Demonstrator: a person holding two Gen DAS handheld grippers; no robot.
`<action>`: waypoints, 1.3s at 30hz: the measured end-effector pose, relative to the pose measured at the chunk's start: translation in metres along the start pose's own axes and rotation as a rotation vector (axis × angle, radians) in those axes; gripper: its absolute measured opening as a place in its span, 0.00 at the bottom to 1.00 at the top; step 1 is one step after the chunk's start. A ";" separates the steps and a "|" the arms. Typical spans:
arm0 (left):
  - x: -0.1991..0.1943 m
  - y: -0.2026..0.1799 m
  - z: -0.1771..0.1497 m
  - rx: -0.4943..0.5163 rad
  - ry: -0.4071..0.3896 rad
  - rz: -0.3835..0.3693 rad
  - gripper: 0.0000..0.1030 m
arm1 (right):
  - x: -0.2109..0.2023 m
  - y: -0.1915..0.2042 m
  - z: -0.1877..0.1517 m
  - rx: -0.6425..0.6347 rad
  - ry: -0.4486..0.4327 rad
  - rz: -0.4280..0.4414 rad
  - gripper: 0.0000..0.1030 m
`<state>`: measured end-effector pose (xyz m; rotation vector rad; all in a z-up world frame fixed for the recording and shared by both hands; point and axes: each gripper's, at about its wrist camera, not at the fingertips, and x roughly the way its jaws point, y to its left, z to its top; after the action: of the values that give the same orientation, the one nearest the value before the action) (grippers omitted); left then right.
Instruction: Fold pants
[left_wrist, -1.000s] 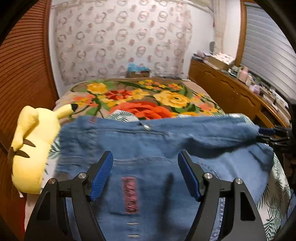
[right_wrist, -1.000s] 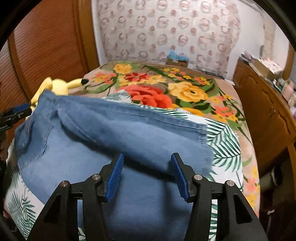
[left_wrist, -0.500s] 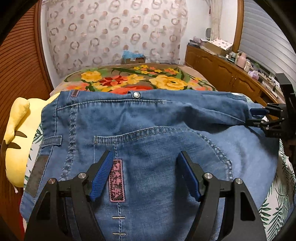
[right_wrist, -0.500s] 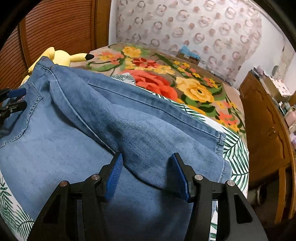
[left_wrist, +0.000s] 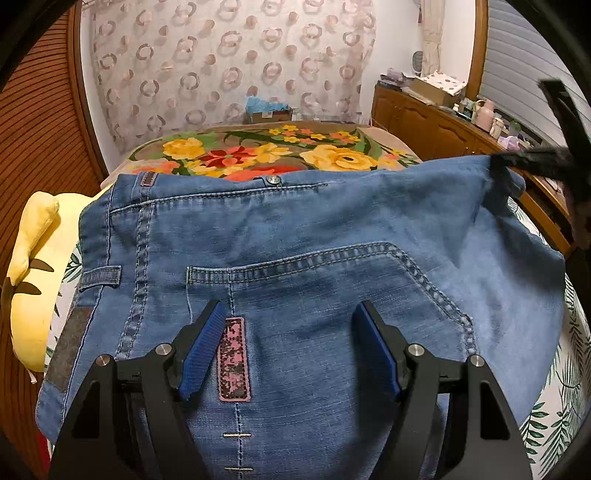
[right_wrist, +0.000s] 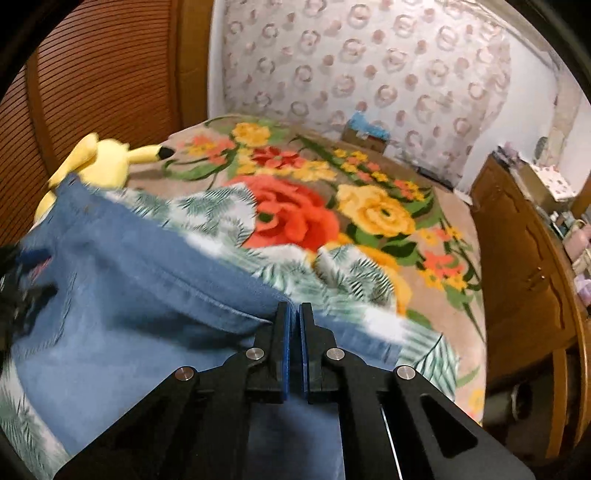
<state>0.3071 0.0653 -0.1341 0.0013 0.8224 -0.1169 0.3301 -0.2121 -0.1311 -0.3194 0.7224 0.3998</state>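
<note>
Left wrist view, left to right: a yellow plush toy (left_wrist: 31, 266) lies at the bed's left edge, partly under the jeans (left_wrist: 295, 266). The jeans lie waistband-up across the palm-leaf sheet (left_wrist: 554, 417), back pocket and pink patch (left_wrist: 233, 360) facing the camera. The left gripper (left_wrist: 288, 350) hangs over the pocket with its blue pads (left_wrist: 201, 354) spread wide, nothing between them, as in the frame half a second ago. The denim now fills more of the view than a second ago, when the waistband sat farther off. At far right the right gripper (left_wrist: 517, 166), blurred, pinches the upper right corner of the jeans; half a second ago it stood lower and sharper.

Right wrist view, left to right: the plush toy (right_wrist: 99, 162) is seen beyond the jeans (right_wrist: 122, 295), and the left gripper (right_wrist: 22, 280) is a blur at the left edge. The right gripper (right_wrist: 294, 314) has its pads (right_wrist: 285, 347) drawn together on a fold of denim edge; half a second ago they stood wide apart. The floral blanket (right_wrist: 369, 206) covers the bed beyond, and a wooden cabinet (right_wrist: 517, 266) stands at right.
</note>
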 end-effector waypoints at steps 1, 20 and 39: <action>0.000 0.000 0.000 0.000 0.000 0.001 0.72 | 0.005 0.001 0.003 0.011 0.000 -0.019 0.04; 0.000 0.000 0.000 0.001 0.002 0.003 0.72 | -0.001 -0.021 -0.054 0.188 0.027 -0.062 0.47; 0.006 0.007 -0.004 -0.007 0.011 0.017 0.72 | 0.018 -0.073 -0.032 0.286 0.019 -0.090 0.08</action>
<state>0.3087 0.0716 -0.1411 0.0027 0.8331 -0.0980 0.3578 -0.2851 -0.1559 -0.0855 0.7697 0.2040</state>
